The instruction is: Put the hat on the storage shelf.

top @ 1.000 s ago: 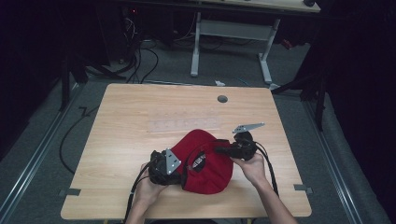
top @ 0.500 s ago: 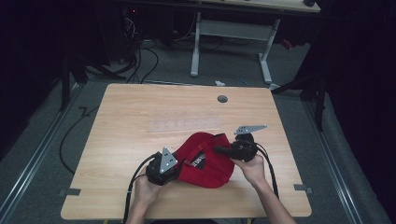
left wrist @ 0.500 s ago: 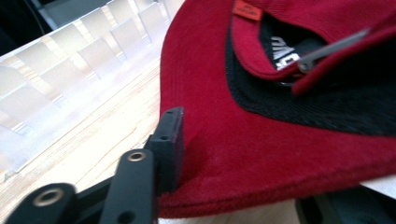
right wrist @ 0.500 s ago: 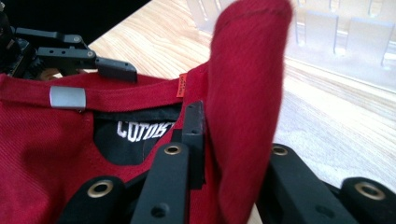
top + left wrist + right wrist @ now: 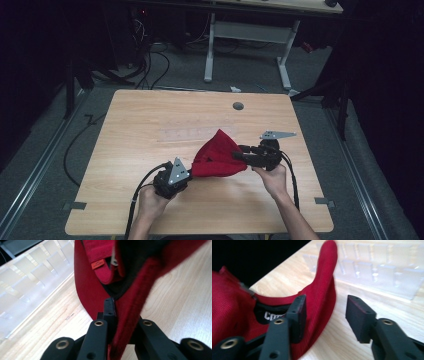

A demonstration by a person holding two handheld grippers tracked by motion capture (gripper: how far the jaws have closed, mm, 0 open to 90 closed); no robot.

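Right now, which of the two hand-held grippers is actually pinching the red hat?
The left hand-held gripper: its jaws are closed on the red fabric cap's edge. The right hand-held gripper has open jaws, the cloth lying beside one jaw.

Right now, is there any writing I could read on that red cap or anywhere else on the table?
"CO": bold white letters on the black inner label of the red cap, cut off by the right gripper; the rest is hidden.
Small orange tag inside the cap: has print, too small and blurred to read.
Wooden table: no writing to be seen.
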